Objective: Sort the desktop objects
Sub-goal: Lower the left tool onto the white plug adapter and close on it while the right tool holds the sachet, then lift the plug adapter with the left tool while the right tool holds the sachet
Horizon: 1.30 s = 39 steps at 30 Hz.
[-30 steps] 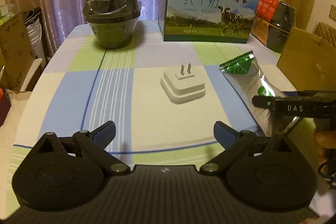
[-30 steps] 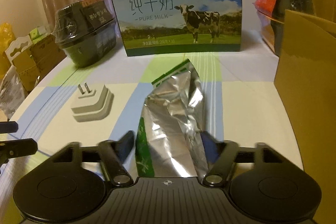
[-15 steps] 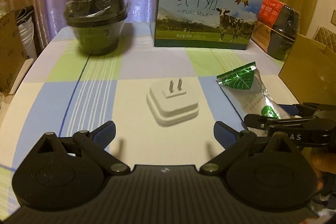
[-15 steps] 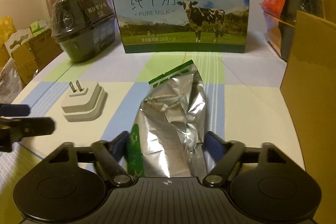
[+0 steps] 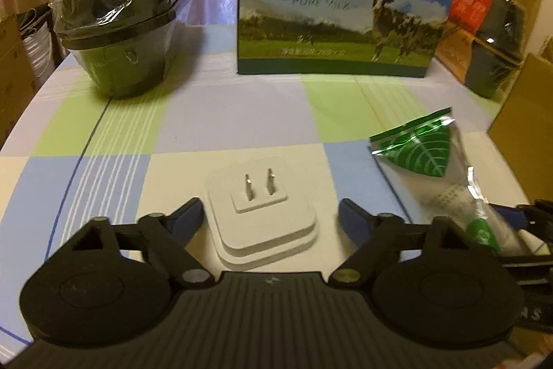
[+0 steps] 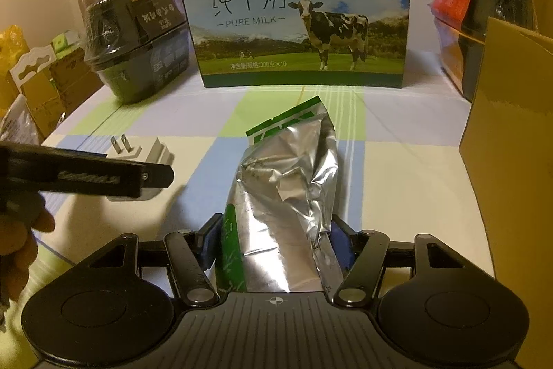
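Observation:
A white plug adapter (image 5: 262, 220) lies prongs-up on the checked tablecloth (image 5: 221, 127). My left gripper (image 5: 269, 220) is open, with one finger on each side of the adapter and a gap on the right. A green and silver foil pouch (image 6: 287, 196) lies in front of my right gripper (image 6: 276, 241), whose fingers press on both sides of its near end. In the left wrist view the pouch (image 5: 428, 154) reaches right into the right gripper's jaws. The right wrist view shows the left gripper (image 6: 155, 175) from the side, partly covering the adapter (image 6: 138, 151).
A pure milk carton box (image 5: 345, 6) stands at the back. A wrapped black bowl (image 5: 117, 23) sits back left, and black and red packages (image 5: 490, 33) back right. A brown cardboard box (image 6: 511, 161) stands along the right. A hand (image 6: 17, 237) holds the left gripper.
My left gripper moved forward and down until its open fingers straddle the plug adapter. The right gripper barely moved and stays on the pouch.

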Each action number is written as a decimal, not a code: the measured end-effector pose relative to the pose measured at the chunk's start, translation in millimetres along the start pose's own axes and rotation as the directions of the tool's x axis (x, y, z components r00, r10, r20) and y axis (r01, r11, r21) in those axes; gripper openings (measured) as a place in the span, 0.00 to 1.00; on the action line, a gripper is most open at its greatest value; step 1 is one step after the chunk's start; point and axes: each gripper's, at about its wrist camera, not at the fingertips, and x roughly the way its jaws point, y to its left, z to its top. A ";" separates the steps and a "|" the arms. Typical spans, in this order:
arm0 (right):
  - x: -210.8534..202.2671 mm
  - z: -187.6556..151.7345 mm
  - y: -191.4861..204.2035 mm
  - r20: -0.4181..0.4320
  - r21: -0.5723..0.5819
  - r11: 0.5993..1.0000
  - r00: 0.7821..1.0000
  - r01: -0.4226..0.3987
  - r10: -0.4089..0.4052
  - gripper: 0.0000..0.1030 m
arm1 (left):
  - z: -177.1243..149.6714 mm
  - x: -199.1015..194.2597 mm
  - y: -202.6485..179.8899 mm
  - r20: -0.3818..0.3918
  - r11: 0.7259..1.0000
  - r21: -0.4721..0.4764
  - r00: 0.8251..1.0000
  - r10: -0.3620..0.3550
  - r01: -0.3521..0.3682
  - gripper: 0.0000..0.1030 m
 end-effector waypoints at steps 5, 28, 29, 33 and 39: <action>-0.2 1.4 0.6 -0.014 0.002 1.000 1.000 0.002 -0.002 0.59 | -3.0 -2.7 0.5 -0.009 1.000 0.016 1.000 0.008 -0.008 0.59; -163.5 -113.8 16.0 -0.190 0.106 0.993 0.979 -0.058 0.077 0.50 | -175.1 -180.3 -89.5 -0.131 0.990 0.089 0.987 -0.093 0.105 0.59; -170.6 -119.4 17.9 -0.191 0.096 0.994 0.979 -0.058 0.075 0.51 | -182.2 -186.2 -91.7 -0.129 0.991 0.094 0.988 -0.087 0.099 0.59; -197.4 -140.2 20.9 -0.146 0.089 0.996 0.988 -0.028 0.041 0.68 | -200.6 -201.8 -91.1 -0.094 0.992 0.077 0.991 -0.095 0.102 0.60; -223.7 -153.7 25.9 -0.093 0.063 0.998 0.996 -0.010 0.016 0.74 | -211.2 -214.1 -86.2 -0.050 0.992 0.081 0.994 -0.094 0.098 0.72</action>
